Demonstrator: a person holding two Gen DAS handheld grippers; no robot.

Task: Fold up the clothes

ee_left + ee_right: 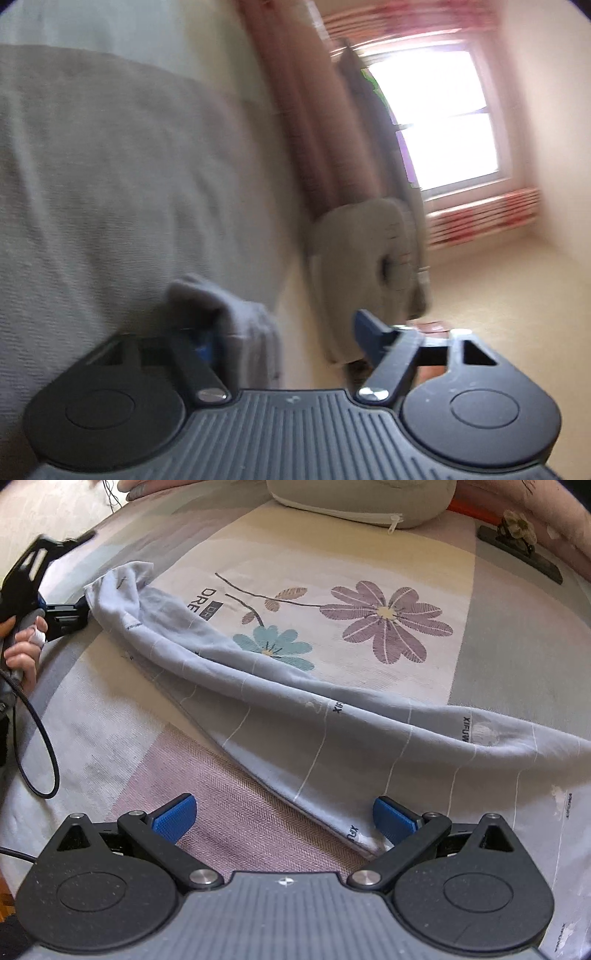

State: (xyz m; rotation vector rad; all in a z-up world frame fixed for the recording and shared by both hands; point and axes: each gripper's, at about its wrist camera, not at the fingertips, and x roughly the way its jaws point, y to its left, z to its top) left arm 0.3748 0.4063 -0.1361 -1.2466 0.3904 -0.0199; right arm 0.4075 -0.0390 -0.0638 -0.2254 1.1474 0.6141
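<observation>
Right claw point(284, 818) gapes over pale-blue garment's point(280, 716) near edge.

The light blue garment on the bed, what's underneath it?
The light blue garment lies on a bedsheet with a flower print. It overlaps the lower edge of the teal flower. Whatever else lies beneath the fabric is hidden.

item: pale grey-blue thin cotton garment point(280, 701) with fine white lines and small dark printed lettering
state: unfolded, bunched into a long rumpled band
pose: lying flat, diagonal across the bedsheet
near end: corner just beside right gripper point(284, 818), by its right finger
far end: gathered, at left gripper point(86, 607) tips; grip unclear
</observation>
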